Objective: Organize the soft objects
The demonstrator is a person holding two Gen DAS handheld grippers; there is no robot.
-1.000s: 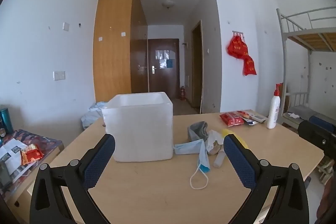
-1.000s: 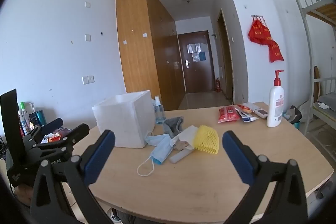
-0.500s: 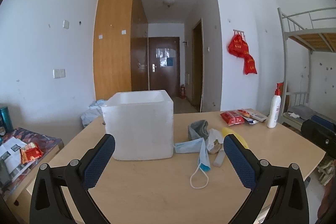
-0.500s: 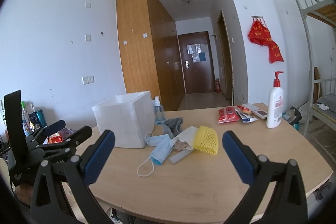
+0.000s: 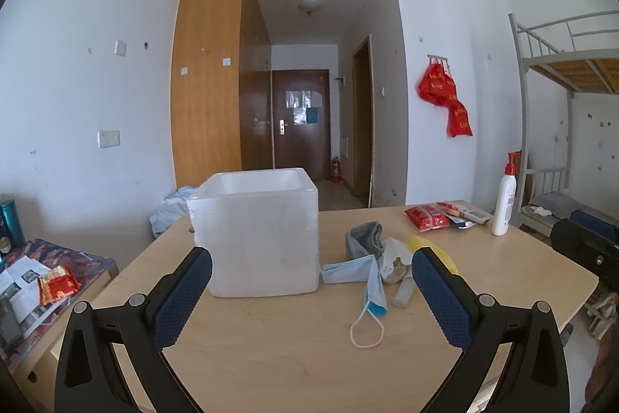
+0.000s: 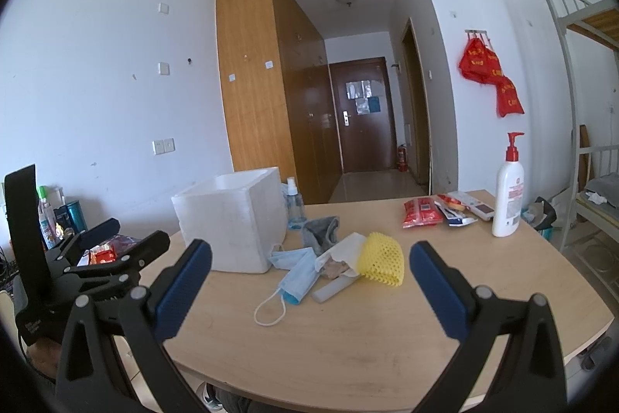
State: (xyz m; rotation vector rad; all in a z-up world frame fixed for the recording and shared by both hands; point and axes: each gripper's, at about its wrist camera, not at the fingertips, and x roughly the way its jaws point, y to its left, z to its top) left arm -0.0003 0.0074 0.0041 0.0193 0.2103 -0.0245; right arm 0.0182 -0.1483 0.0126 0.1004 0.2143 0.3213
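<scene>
A pile of soft things lies mid-table right of a white foam box [image 5: 257, 231] [image 6: 232, 219]: a blue face mask [image 5: 361, 277] [image 6: 296, 268], a grey cloth [image 5: 363, 239] [image 6: 321, 229], a white cloth [image 6: 340, 254] and a yellow foam net [image 6: 383, 264] [image 5: 427, 246]. My left gripper [image 5: 311, 291] is open and empty, held above the near table edge, facing the box. My right gripper [image 6: 309, 291] is open and empty, facing the pile from a distance. The left gripper also shows in the right wrist view [image 6: 104, 242].
The wooden table [image 6: 348, 343] also holds a white pump bottle [image 6: 508, 192], red snack packets [image 6: 421, 213], a remote [image 6: 472, 206] and a spray bottle [image 6: 294, 202] behind the box. A low side table with papers [image 5: 35, 281] stands at left, a bunk bed [image 5: 568, 72] at right.
Both grippers have drifted slightly; the views are almost the same. Nothing on the table has moved.
</scene>
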